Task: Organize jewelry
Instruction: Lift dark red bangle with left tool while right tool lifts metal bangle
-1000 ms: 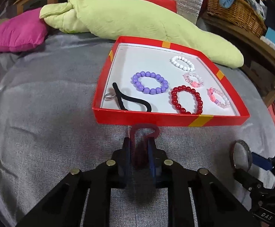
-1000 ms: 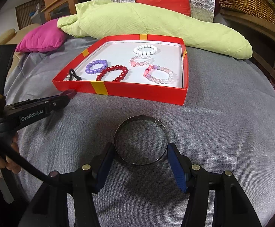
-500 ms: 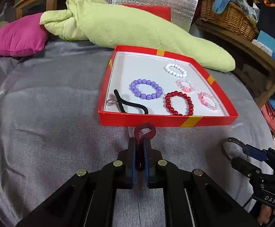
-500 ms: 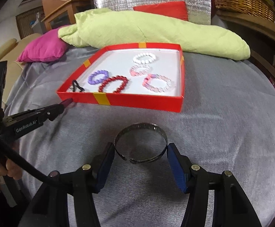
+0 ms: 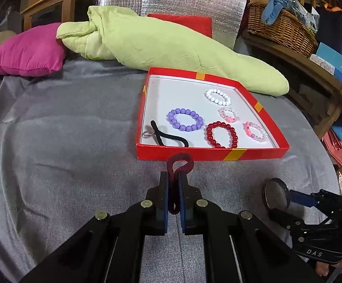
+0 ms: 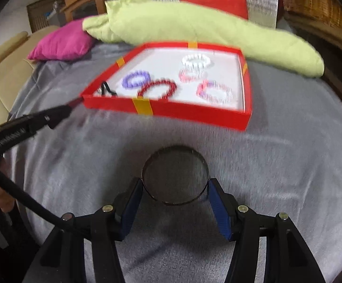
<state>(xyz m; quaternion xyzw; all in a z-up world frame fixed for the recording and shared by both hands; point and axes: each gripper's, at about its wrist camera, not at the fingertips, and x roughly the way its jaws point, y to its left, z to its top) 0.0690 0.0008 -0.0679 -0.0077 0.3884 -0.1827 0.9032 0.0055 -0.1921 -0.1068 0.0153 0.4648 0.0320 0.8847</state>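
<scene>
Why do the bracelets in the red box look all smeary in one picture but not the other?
Right wrist view: motion blur streaks the red box and the bead bracelets, though the metal bangle stays fairly readable. Left wrist view: sharp, single beads of the purple bracelet countable. Both views: fisheye bends the grey cloth's edges.

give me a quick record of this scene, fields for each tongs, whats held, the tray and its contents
left tongs: shut on dark red hair tie, just short of the tray
right tongs: closed on silver bangle
tray: red box, white floor, on grey cloth
in tray: purple bracelet, red bracelet, white bracelet, two pink bracelets, black hair tie, ring
</scene>
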